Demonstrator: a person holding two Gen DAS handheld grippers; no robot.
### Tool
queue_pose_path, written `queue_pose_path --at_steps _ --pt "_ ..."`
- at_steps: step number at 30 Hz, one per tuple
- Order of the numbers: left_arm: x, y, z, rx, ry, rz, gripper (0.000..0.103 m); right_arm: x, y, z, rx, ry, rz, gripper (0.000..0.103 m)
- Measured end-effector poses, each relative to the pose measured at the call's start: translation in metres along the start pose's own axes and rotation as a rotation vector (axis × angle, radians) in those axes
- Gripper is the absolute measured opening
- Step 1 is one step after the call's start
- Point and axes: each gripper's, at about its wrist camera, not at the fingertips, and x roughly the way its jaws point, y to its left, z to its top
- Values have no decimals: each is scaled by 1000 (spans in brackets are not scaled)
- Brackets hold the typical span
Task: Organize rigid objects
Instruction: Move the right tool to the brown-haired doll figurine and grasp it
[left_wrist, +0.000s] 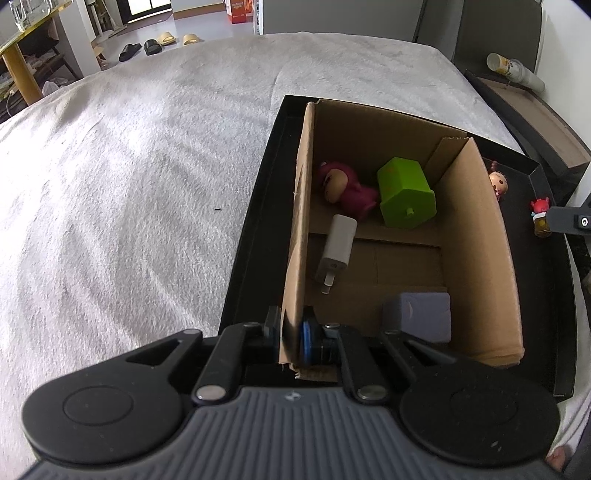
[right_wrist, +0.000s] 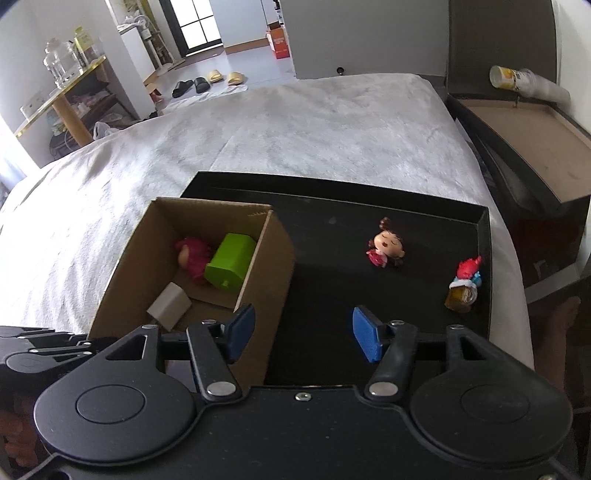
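Corrugated cardboard box (left_wrist: 480, 236) wall pinched by left tool (left_wrist: 291, 332).

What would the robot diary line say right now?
left gripper: shut on cardboard box wall | right gripper: open, empty | dolls left in tray: two

Left gripper (left_wrist: 291, 334) angled steeply down, jaws clamped on a cardboard wall, right gripper (right_wrist: 303, 332) angled down, jaws apart, empty
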Motion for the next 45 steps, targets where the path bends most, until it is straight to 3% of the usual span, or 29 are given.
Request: queue_pose_path --at_steps 13,22,26,33,45 --pt "0 -4 1 14 2 32 11 16 -55 -17 86 -26 -32 59" --pt "-1 -7 -1 19 -1 43 11 28 -87 -12 126 -82 -13 59" --pt "0 -8 0 27 1 49 11 36 -88 -6 75 -101 8 59" --pt "2 -12 0 36 5 66 11 57 -82 5 -120 -97 17 58" --pt "1 -15 1 48 14 82 11 98 -67 23 -273 -57 -59 58"
